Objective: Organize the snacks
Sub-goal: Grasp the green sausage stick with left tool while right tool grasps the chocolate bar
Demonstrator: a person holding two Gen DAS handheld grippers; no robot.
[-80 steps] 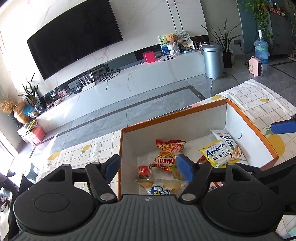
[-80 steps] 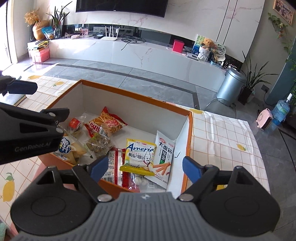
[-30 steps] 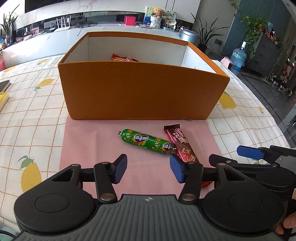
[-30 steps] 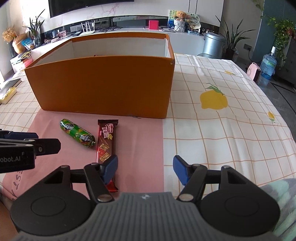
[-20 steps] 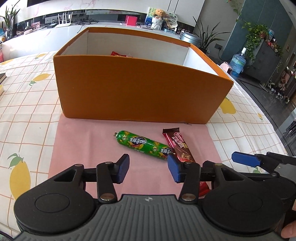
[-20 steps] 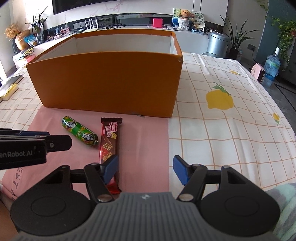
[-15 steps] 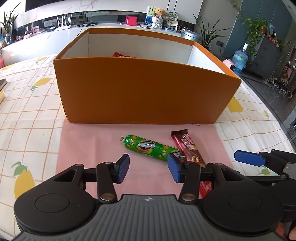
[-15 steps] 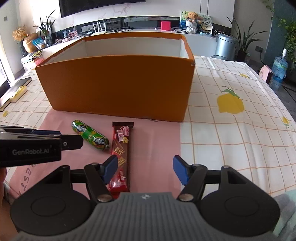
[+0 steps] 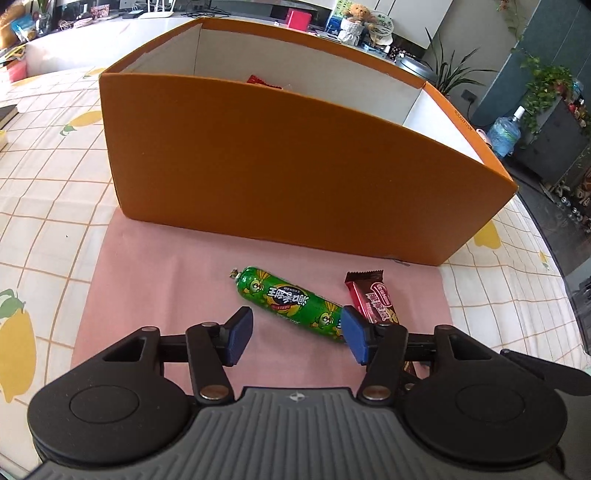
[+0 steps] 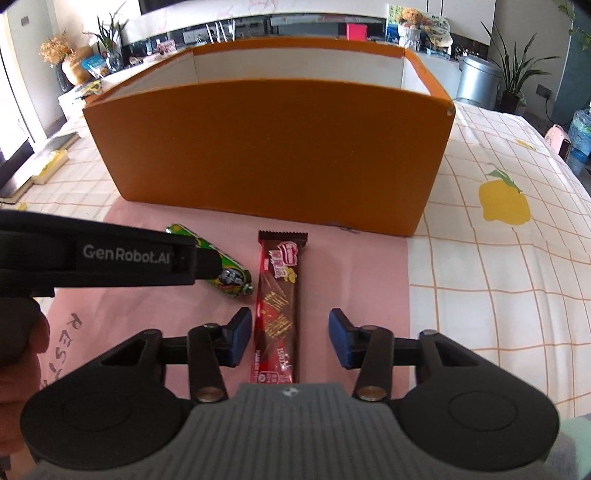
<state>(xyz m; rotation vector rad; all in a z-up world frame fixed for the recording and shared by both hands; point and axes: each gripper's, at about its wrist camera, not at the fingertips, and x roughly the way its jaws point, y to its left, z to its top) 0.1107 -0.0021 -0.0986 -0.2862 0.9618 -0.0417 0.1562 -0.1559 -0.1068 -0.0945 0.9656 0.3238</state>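
Pink mat (image 10: 155, 332) before the box (image 10: 266, 147): our right gripper (image 10: 291, 341), jaws just narrowing but clear, straddles the bar (image 10: 279, 306); our left gripper (image 9: 295, 336), just widening, empty, frames the sausage (image 9: 291, 299). We should centre each, then close gently.

Bright daylight across a counter (image 10: 491, 258) spread with a checked, lemon-printed cloth. Behind, a long white low cabinet (image 10: 295, 27) along a marble-look wall, with a teddy bear (image 10: 410, 16), a pink box (image 10: 357, 30) and a white router (image 9: 154, 14). At right, a metal bin (image 10: 476, 83), potted plants (image 10: 515, 79), a water jug (image 9: 504, 133) and a dark cabinet (image 9: 554, 144).
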